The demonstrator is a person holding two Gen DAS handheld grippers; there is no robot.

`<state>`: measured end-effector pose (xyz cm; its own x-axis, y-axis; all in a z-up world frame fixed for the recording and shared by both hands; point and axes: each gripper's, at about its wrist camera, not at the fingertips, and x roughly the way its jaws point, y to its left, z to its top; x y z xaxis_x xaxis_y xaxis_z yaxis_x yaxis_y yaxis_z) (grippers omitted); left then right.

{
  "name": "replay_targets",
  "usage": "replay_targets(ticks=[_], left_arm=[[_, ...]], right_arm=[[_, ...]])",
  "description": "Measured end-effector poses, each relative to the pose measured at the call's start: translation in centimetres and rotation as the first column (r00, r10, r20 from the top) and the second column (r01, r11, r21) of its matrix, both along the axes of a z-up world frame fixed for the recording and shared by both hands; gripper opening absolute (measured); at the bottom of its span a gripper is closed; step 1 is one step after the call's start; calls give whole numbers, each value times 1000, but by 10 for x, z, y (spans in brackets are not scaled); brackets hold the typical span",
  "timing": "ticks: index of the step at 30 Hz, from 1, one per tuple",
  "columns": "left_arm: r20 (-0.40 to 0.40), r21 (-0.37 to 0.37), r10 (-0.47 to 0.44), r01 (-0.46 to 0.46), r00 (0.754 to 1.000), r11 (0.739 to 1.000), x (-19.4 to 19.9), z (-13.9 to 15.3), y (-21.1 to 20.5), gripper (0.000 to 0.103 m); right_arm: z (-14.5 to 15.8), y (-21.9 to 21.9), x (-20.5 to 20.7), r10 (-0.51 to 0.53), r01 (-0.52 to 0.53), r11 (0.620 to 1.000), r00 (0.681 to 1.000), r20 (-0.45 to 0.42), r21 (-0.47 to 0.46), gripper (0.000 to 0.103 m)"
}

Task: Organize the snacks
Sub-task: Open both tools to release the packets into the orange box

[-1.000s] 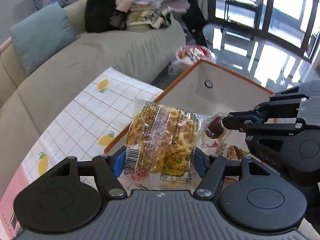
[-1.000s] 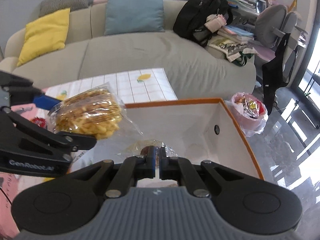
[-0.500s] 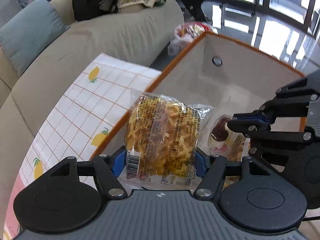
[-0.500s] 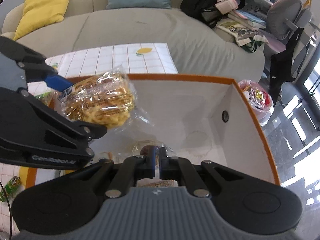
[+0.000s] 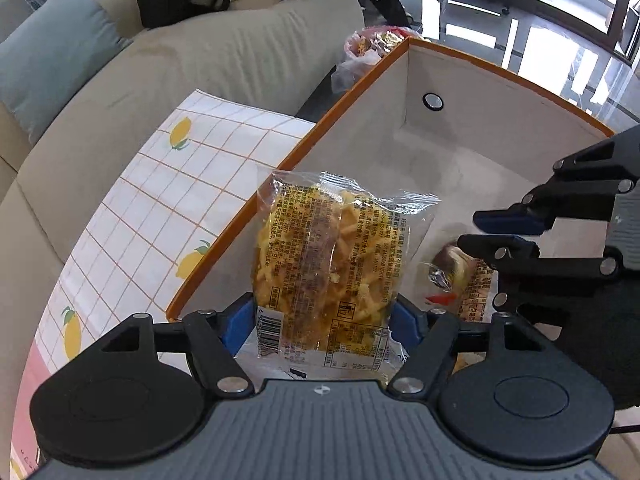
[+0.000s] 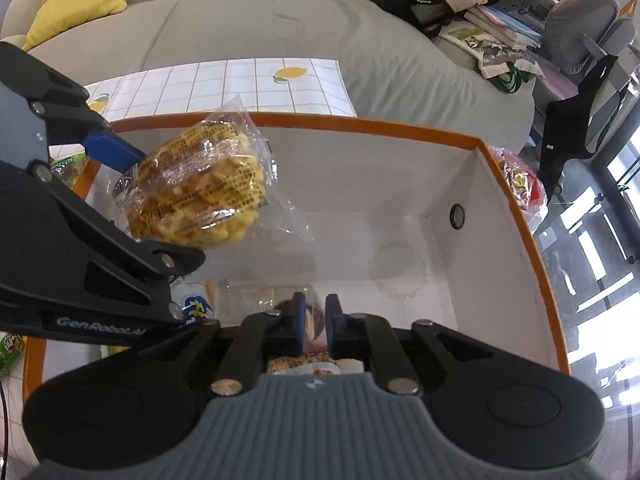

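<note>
Orange-rimmed and white inside, the box (image 6: 400, 184) is where the snacks are going, and both grippers are down in it, so the job looks to be at the letting-go stage rather than finished. The left gripper (image 5: 324, 320) has the yellow snack pack (image 5: 328, 272) standing upright between its blue fingers (image 5: 236, 322), the pack running toward twelve o'clock from them in the left wrist view; the fingers are spreading, and the pack's sides sit at or just inside the pads, so the hold seems to be loosening. The right gripper (image 6: 314, 320) has its fingers (image 6: 298, 320) nearly together and parting slightly, with the small wrapped snack (image 5: 452, 266) in the narrow gap between them, low over the box floor. In the left wrist view that snack lies at about three o'clock from the yellow pack, close beside it. More wrapped items (image 6: 196, 306) already rest on the box floor, near the seven o'clock corner in the right wrist view. At least one green packet (image 6: 12, 346) lies outside the box on the lemon-print surface (image 5: 152, 200), so some tidying probably remains.
</note>
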<state>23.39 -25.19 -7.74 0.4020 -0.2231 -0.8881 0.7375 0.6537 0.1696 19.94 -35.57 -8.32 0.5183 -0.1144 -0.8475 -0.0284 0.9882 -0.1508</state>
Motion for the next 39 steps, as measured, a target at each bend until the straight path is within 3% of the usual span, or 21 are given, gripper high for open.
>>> replay_targets(ticks=[2,4,6,10,16,20,28,34,39], left_arm=[[12,1,6,-6,1000,1000,-1,1,2,86],[23,-1,9,-9,1000,1000,-3,5,3,86],[30,-14,8,-8,999,1000,-4,10,5,89],[53,-37,8,-6,999,999,-6,22,6,93],[88,-75,24,-18,996,997,-13,37,15,103],[82,-148,58,-45,995,988,-17,50,29,103],[96,-228,130,-105,987,968,-30,74,62,103],[100,-282,247,-211,964,936,-46,85,106,103],[121,-300,352,-304,928,904,-61,85,142,103]], right_arm=[[2,-1,-1,-6,6,1000,1000,2,-10,22],[3,-2,-2,-15,15,1000,1000,-3,-21,43],[4,-3,-3,-21,21,999,1000,-8,-32,55],[9,-6,-5,-40,40,999,999,-6,-28,68],[20,-4,-11,-56,57,998,998,21,-37,77],[30,-2,-20,-87,89,995,994,60,-38,80],[48,6,-45,-186,178,982,970,157,63,84],[64,36,-68,-162,137,984,953,256,114,85],[72,69,-85,-123,76,985,939,321,153,85]])
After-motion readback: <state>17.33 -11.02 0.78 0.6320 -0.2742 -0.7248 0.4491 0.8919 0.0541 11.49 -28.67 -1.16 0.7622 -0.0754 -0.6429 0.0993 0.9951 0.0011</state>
